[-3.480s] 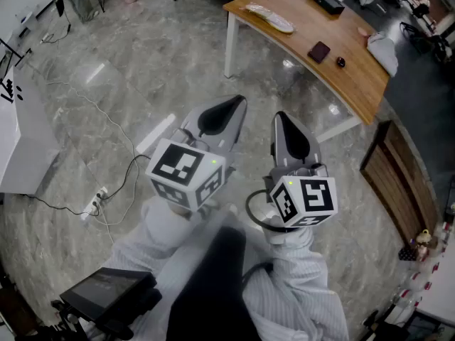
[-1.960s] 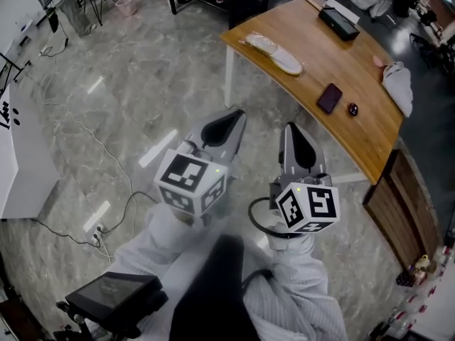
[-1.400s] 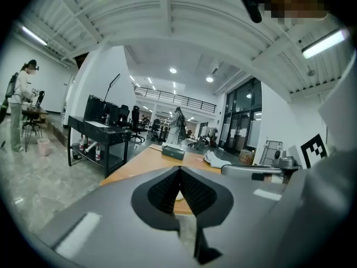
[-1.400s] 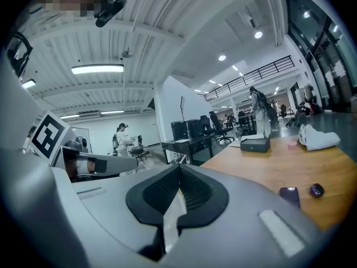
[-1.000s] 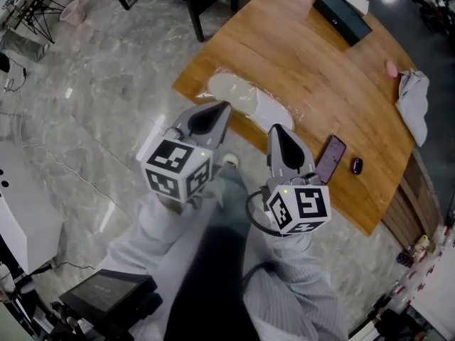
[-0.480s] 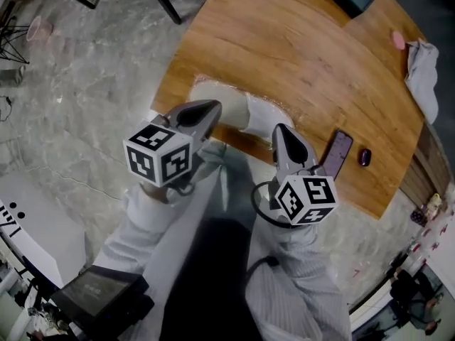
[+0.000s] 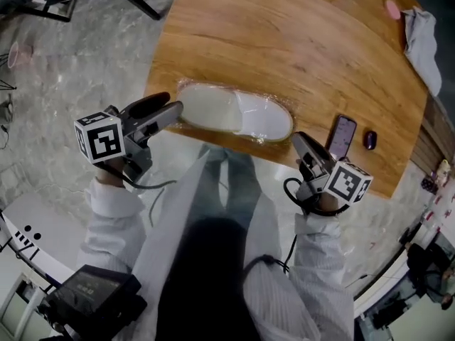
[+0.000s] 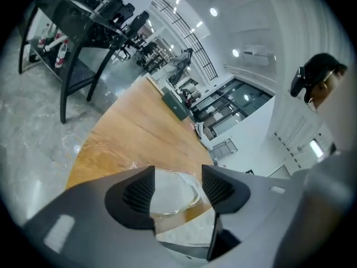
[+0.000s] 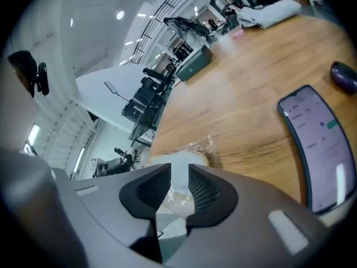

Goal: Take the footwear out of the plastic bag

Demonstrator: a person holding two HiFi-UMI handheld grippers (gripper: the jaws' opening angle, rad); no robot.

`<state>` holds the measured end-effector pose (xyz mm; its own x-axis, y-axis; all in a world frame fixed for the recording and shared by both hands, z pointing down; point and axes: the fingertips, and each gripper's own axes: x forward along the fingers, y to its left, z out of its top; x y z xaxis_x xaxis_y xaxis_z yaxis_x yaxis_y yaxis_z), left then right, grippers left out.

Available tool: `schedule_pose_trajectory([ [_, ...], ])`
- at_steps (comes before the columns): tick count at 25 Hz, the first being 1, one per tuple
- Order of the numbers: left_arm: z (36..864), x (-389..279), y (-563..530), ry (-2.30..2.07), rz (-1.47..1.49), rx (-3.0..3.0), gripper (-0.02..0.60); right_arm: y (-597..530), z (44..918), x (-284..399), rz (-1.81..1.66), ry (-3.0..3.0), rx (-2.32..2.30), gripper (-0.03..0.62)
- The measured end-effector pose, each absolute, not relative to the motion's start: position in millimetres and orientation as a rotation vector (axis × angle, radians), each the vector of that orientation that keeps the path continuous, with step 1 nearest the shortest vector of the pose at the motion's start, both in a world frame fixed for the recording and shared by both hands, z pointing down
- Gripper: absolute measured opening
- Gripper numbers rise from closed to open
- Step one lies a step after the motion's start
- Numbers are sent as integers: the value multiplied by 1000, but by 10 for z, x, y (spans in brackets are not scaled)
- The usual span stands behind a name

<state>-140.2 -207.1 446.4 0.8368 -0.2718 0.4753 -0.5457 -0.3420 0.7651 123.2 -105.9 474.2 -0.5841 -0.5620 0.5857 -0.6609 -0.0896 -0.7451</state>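
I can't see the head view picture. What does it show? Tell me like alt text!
A white slipper in a clear plastic bag lies at the near edge of a wooden table. The left claw and right claw are opening, one at each end of it, neither pinching it yet. A phone lies to the right.

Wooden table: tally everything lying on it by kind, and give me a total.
Plastic bag of footwear: 1
Phone: 1
Small dark oval object: 1
Grey cloth: 1
Small pink object: 1
Dark box: 1
Total: 6
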Motion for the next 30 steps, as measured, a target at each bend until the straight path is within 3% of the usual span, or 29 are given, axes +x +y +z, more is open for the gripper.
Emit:
schedule_pose_trajectory([
  [19, 5266, -1452, -1857, -276, 707, 1609, 255, -998, 5314, 1407, 2103, -1883, 887, 110],
  [24, 5392, -1403, -1784, -248, 786, 1567, 173, -967, 5394, 1364, 2122, -1844, 772, 109],
  [30, 5441, -1399, -1738, -224, 810, 1550, 129, -989, 5416, 1294, 2208, -1827, 684, 97],
])
